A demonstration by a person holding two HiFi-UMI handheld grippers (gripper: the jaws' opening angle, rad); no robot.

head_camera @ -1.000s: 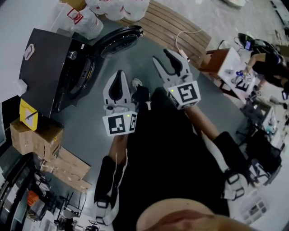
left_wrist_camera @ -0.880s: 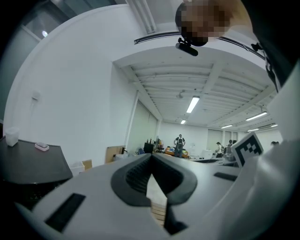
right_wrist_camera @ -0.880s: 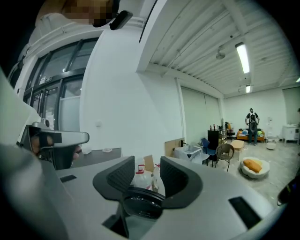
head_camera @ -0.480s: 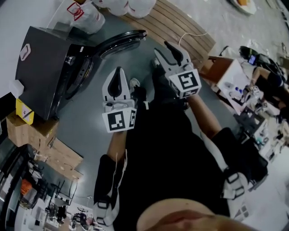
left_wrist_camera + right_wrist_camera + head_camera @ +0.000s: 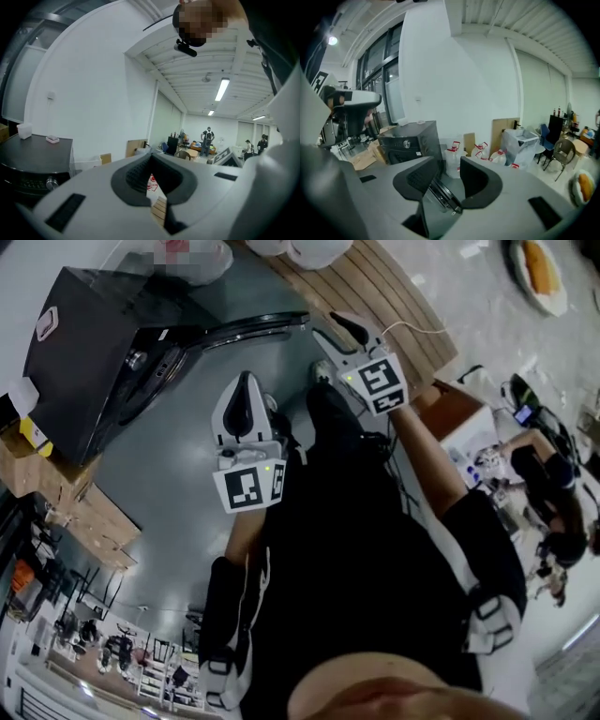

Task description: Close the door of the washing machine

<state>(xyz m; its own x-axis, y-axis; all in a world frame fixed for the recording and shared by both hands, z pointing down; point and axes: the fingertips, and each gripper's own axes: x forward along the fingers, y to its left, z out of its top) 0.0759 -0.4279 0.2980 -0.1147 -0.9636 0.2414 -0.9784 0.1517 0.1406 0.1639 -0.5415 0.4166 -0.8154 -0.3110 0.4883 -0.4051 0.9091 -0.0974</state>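
Note:
The black washing machine [image 5: 84, 334] stands at the upper left of the head view. Its round door [image 5: 246, 331] hangs open and reaches out to the right. My right gripper [image 5: 336, 330] is open and sits just right of the door's free edge. In the right gripper view the door [image 5: 442, 196] shows low between the jaws of that gripper [image 5: 449, 176], with the machine [image 5: 410, 140] behind it; contact cannot be told. My left gripper [image 5: 246, 383] is shut, empty, and held below the door. The left gripper view shows its tips [image 5: 151, 188] and the machine [image 5: 28, 159] at the left.
Wooden slats [image 5: 375, 287] and a white cable [image 5: 412, 327] lie on the floor behind the right gripper. White bags [image 5: 187, 257] and water jugs [image 5: 480, 150] sit beyond the machine. Cardboard boxes [image 5: 66, 493] stand at the left. A person [image 5: 539, 470] sits by a brown desk [image 5: 448, 395] at the right.
My right gripper has moved up and toward the free edge of the open door. The left gripper has hardly shifted. The door stays open.

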